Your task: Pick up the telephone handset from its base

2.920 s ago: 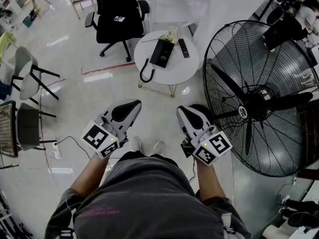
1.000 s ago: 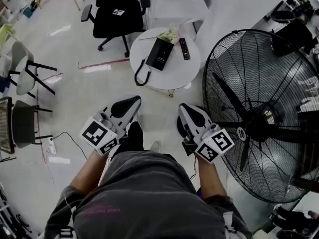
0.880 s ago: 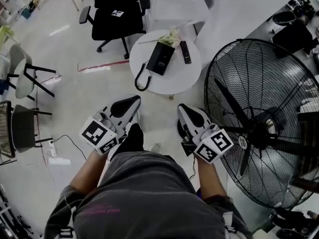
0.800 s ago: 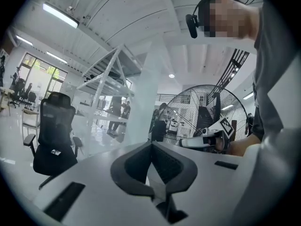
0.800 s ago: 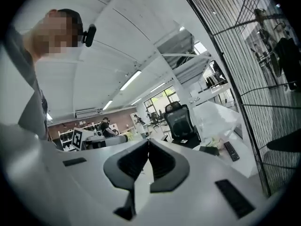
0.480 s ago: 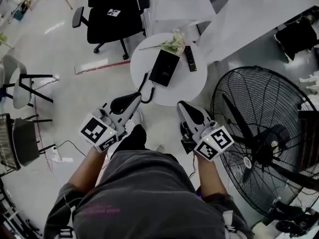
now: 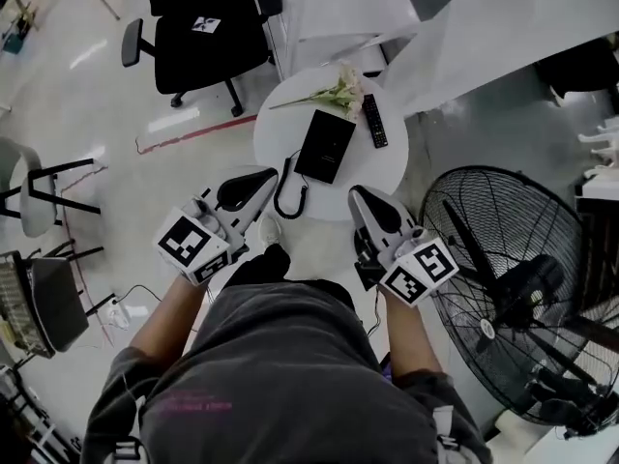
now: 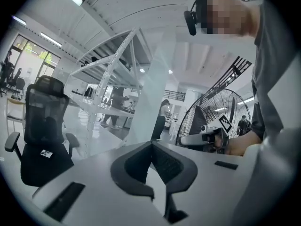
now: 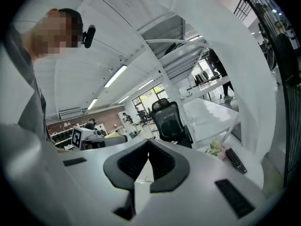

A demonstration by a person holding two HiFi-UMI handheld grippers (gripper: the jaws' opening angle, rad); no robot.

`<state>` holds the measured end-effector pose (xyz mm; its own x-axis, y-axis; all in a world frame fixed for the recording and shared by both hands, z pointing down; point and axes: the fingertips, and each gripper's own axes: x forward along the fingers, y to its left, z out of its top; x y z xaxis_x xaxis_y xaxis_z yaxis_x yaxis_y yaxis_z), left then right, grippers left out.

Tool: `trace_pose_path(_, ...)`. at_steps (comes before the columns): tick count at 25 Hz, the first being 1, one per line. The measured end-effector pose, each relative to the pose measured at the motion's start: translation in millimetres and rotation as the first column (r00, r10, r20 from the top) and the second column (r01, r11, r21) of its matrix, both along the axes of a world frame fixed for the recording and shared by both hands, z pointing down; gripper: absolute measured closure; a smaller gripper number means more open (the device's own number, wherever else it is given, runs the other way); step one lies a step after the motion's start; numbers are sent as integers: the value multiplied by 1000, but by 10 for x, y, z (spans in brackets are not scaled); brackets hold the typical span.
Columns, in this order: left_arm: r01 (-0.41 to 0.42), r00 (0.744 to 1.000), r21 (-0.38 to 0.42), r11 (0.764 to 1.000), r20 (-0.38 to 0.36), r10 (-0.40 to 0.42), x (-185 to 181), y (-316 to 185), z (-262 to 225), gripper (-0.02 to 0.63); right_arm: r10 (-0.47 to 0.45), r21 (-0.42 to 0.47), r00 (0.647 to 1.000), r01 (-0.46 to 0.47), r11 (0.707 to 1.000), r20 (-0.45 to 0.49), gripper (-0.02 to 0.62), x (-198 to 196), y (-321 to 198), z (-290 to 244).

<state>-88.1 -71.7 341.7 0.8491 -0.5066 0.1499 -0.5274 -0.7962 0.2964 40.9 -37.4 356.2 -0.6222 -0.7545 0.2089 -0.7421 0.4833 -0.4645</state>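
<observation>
A black telephone lies flat on the round white table. Its handset cannot be told apart from the base, and its dark cord loops over the table's near left edge. My left gripper is held just short of that edge, next to the cord, with its jaws shut on nothing. To the right, my right gripper hovers at the near rim, also shut and empty. Neither touches the telephone, and neither gripper view shows it.
A black remote and a spray of pale flowers lie on the table's far side. A large floor fan stands close on the right. A black office chair is beyond the table, with white shelving behind it and more chairs at the left.
The person has walked up to the table; both shut grippers have come from well short of it to its near edge. The fan has slid to the lower right of the view.
</observation>
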Motion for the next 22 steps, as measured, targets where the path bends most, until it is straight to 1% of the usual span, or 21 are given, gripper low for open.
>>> trace_pose_path(6, -41, 999, -18, 999, 2, 41, -91, -286, 110, 592, 31, -10, 999, -31, 999, -17, 575, -108, -286, 36)
trace_pose_path(9, -49, 999, -27, 998, 8, 49, -139, -381, 163, 592, 34, -8, 999, -34, 999, -25, 575, -179, -391, 38)
trace_pose_path(16, -27, 1000, -64, 998, -1, 27, -126, -510, 344, 592, 17, -31, 999, -18, 999, -37, 575, -176, -550, 149)
trace_pose_path(22, -2, 1000, -110, 994, 28, 5, -7, -607, 800, 592, -26, -72, 998, 23, 997, -49, 575, -64, -704, 428)
